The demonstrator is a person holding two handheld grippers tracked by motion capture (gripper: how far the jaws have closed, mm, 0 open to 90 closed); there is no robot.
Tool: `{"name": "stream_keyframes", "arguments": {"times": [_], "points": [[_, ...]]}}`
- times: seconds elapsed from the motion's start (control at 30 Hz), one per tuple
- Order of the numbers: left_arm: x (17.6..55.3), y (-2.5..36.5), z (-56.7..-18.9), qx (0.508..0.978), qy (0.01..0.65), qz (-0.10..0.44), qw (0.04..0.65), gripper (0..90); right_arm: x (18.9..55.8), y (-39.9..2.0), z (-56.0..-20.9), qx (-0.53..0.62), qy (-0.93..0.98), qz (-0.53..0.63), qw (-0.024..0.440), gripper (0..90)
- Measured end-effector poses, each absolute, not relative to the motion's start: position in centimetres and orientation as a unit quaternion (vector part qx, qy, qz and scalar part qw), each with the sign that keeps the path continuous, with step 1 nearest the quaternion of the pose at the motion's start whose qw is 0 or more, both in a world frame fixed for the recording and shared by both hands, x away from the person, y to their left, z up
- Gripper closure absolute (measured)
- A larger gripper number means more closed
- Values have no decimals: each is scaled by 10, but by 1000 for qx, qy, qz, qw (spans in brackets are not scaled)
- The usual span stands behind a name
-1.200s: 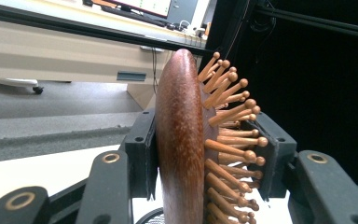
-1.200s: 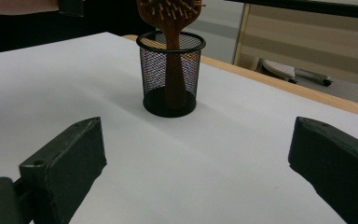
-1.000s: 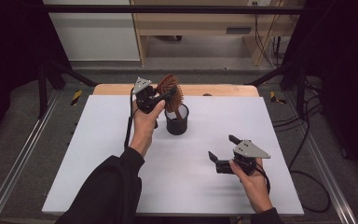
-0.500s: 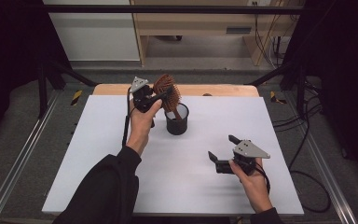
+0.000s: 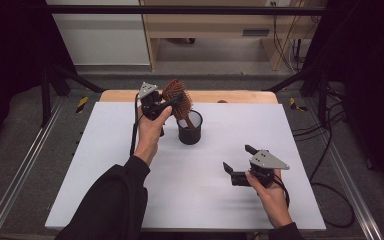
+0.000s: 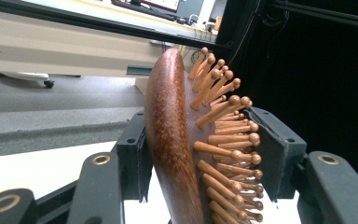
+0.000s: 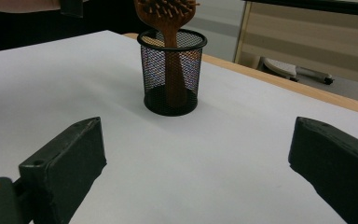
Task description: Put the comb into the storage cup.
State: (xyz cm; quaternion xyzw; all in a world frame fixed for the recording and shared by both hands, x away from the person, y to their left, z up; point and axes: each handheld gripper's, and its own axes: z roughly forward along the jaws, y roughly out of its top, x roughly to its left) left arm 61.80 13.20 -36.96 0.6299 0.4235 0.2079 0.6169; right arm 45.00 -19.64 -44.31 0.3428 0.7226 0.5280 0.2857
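- Wooden hairbrush [image 5: 179, 101] stands handle-down in the black mesh cup [image 5: 190, 131], head sticking out above the rim and leaning toward the left gripper.
- Mesh cup sits upright on the white desk [image 5: 105, 165], toward the far middle; seen from the right gripper view, the brush handle [image 7: 173, 70] shows through the mesh and reaches the cup floor.
- Left gripper [image 5: 166, 104] is raised at the brush head; in the left gripper view the head [image 6: 177, 154] lies between its two jaws, smooth back toward one pad, bristle tips toward the other.
- Left jaws have just been opening. The pad on the back side looks to be at or against the wood; the bristle-side pad is just at the tips. Firm pressing can't be made out, so I read the grip as loosened.
- Right gripper [image 5: 237, 164] rests low on the near right of the desk, well apart from the cup, jaws spread wide with nothing between them.
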Motion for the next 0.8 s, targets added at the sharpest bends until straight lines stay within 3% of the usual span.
{"name": "stream_keyframes", "arguments": {"times": [0.8], "points": [[621, 140, -372, 628, 432, 215, 610, 417, 450, -195, -444, 343, 724, 527, 283, 36]]}}
